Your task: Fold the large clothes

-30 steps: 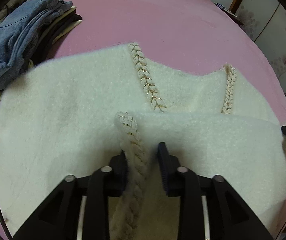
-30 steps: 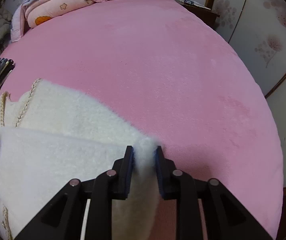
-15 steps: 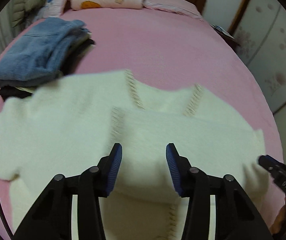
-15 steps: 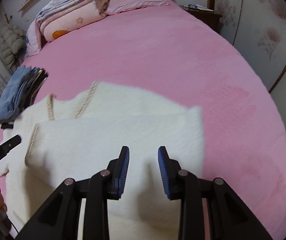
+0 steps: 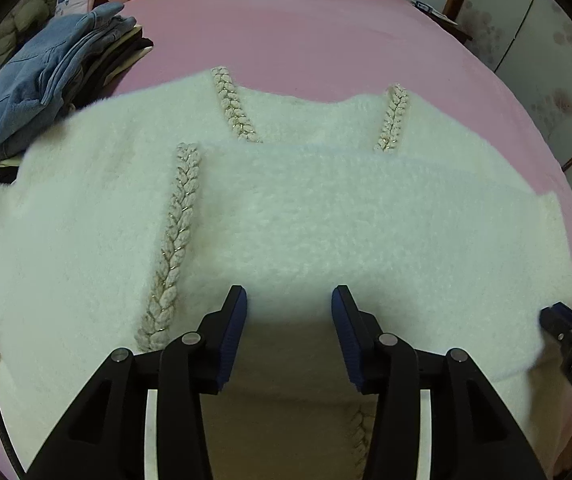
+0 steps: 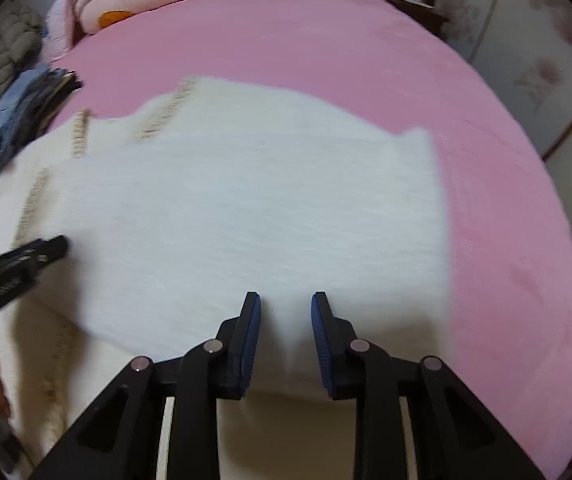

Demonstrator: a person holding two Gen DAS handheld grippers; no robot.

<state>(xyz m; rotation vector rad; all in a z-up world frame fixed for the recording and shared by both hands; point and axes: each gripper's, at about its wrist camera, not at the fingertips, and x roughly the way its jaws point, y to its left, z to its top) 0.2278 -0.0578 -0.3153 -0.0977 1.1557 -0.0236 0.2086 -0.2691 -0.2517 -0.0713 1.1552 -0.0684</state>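
Fleecy garment (image 5: pixel 326 216) folded; left tool (image 5: pixel 289 300) spread; right tool (image 6: pixel 286 304) spread, just narrowing, empty.

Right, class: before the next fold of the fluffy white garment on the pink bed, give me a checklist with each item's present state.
1. Left gripper empty, jaws apart: ok.
2. Right gripper empty; its jaws have just been closing, nothing between them: ok.
3. Fluffy white garment folded over, lying flat: ok.
4. Braided trim lying straight: ok.
5. Stack of blue denim clothes clear of the garment: not ok, edges meet.
6. Garment's near hem: cannot tell.
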